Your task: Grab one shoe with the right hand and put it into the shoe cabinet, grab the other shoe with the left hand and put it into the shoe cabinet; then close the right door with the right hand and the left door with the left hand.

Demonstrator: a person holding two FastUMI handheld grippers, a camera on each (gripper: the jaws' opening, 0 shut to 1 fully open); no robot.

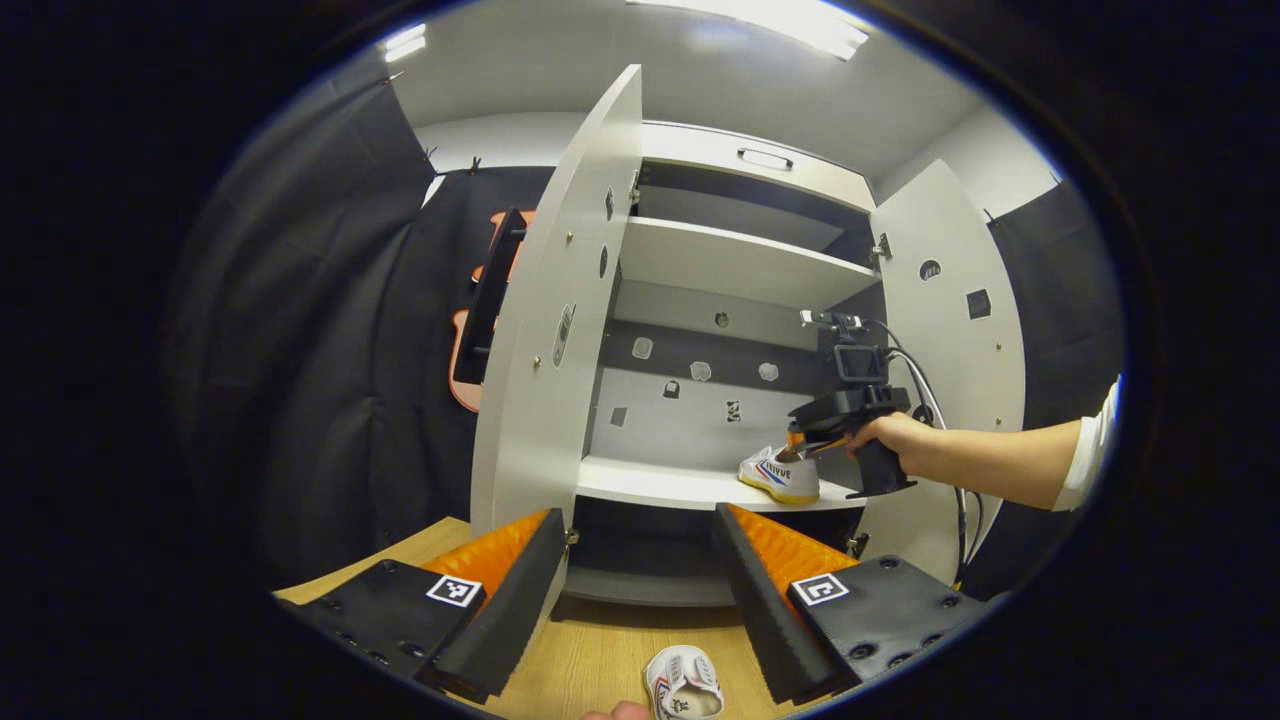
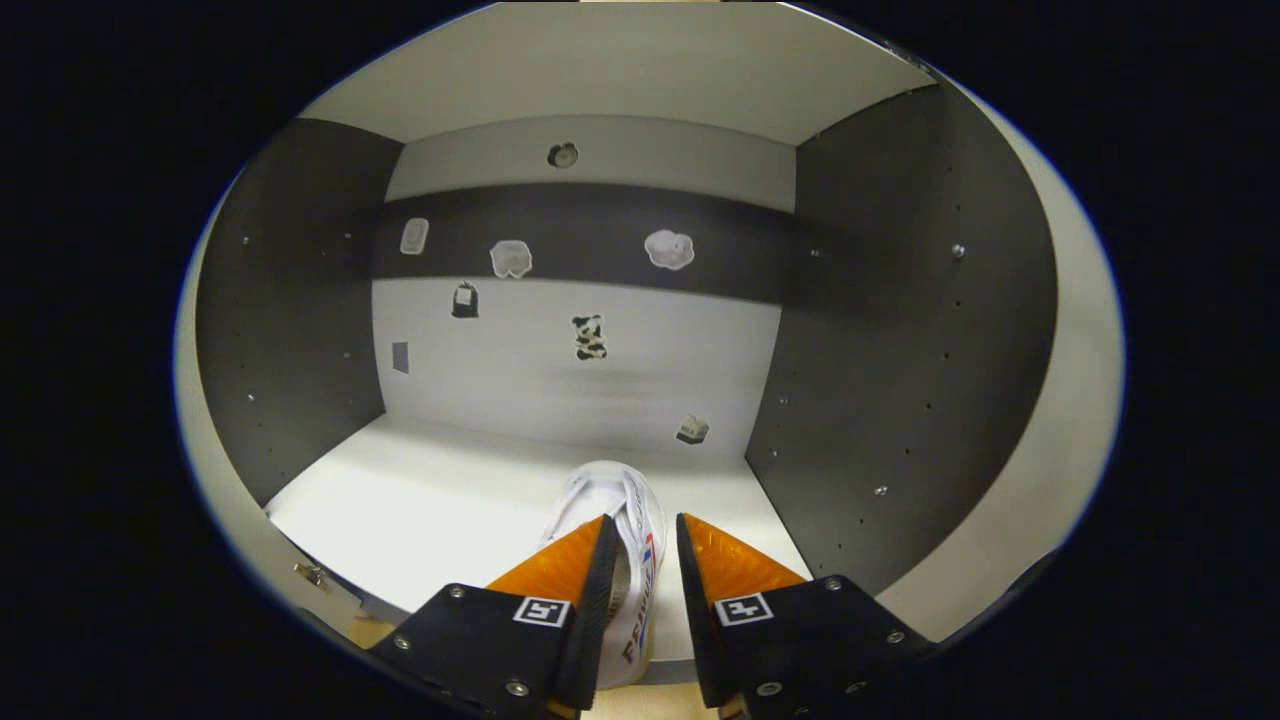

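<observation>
The shoe cabinet stands with both doors wide open, its left door (image 1: 555,330) and right door (image 1: 950,330) swung out. A white shoe (image 1: 778,474) with red and blue stripes rests on the lower shelf (image 1: 650,485) near the right wall. A hand holds my right gripper (image 1: 800,447) at the shoe's heel. In the right gripper view my right gripper (image 2: 645,522) is shut on the side wall of that shoe (image 2: 605,488), which sits on the shelf (image 2: 430,500). My left gripper (image 1: 640,515) hangs open in front of the cabinet. The other white shoe (image 1: 683,685) lies on the wooden surface (image 1: 600,650) just below it.
An upper shelf (image 1: 740,262) and a top panel with a handle (image 1: 765,158) lie above. Small stickers dot the cabinet's back wall (image 2: 590,336). The dark right side wall (image 2: 880,350) is close to the held shoe. A bare forearm (image 1: 1000,460) reaches in from the right.
</observation>
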